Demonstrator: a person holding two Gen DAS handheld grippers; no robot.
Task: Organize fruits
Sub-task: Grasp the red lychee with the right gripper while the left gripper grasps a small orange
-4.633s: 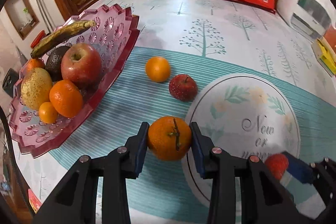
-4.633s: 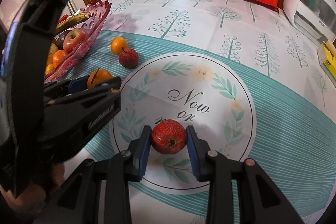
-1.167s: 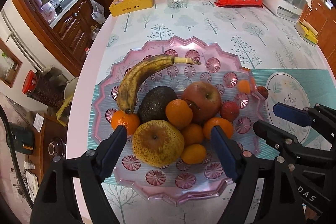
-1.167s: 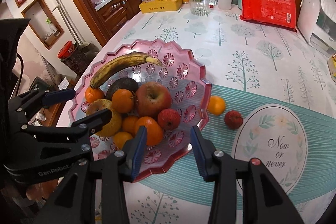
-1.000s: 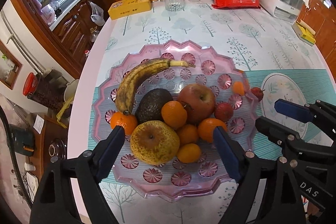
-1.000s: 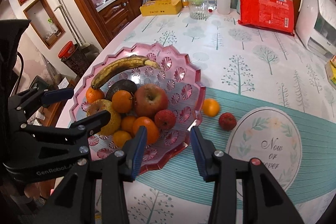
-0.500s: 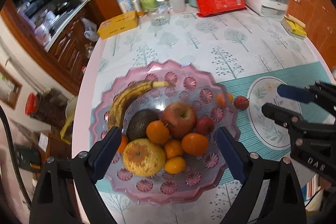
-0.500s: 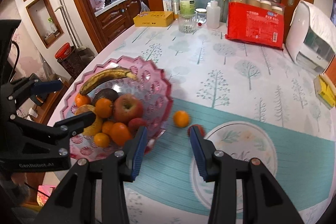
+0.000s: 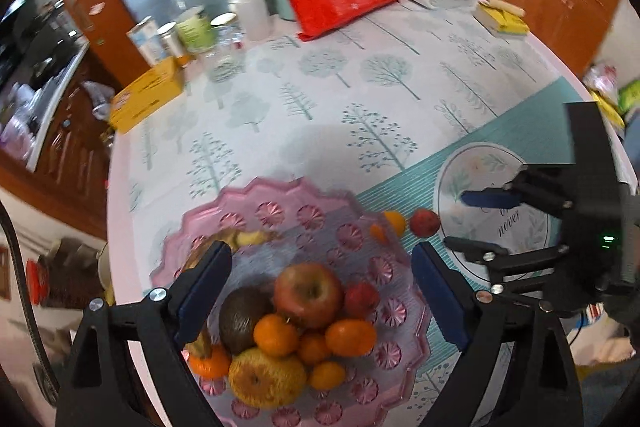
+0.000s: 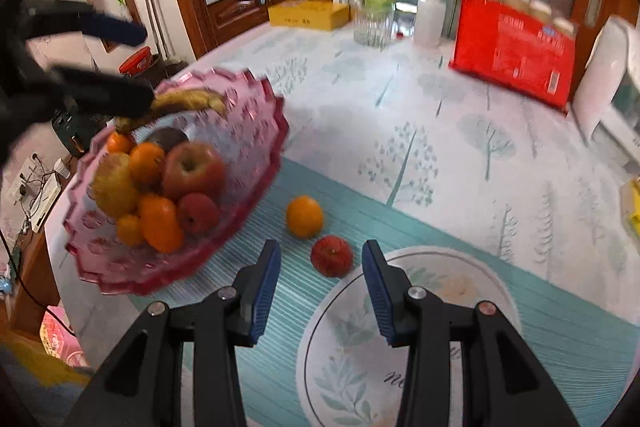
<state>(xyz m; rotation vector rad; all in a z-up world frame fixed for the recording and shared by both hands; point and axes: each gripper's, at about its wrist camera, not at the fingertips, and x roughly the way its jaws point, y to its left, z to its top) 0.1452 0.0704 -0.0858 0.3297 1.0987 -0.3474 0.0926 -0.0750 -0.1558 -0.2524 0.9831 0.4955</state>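
A pink glass fruit dish (image 9: 280, 211) holds an apple (image 9: 308, 295), a banana, an avocado, a yellow pear and several oranges. My left gripper (image 9: 320, 255) hangs above the dish, open wide, nothing between its fingers. On the teal mat beside the dish lie a loose orange (image 10: 305, 217) and a small red fruit (image 10: 332, 255). My right gripper (image 10: 320, 267) is low over the mat and open. The red fruit lies just ahead of its blue pads, untouched. The dish (image 10: 256, 131) is to its left.
A round printed placemat (image 10: 400, 339) lies under the right gripper. At the table's back stand a red package (image 10: 512, 55), a yellow box (image 10: 308, 15), bottles with a glass (image 10: 374, 11) and a white appliance (image 10: 608, 79). The table edge curves close by the dish's left.
The right gripper has left the dish and sunk towards the red fruit on the mat. The left gripper has drawn back and up from the dish, rolled, and its jaws opened slightly wider.
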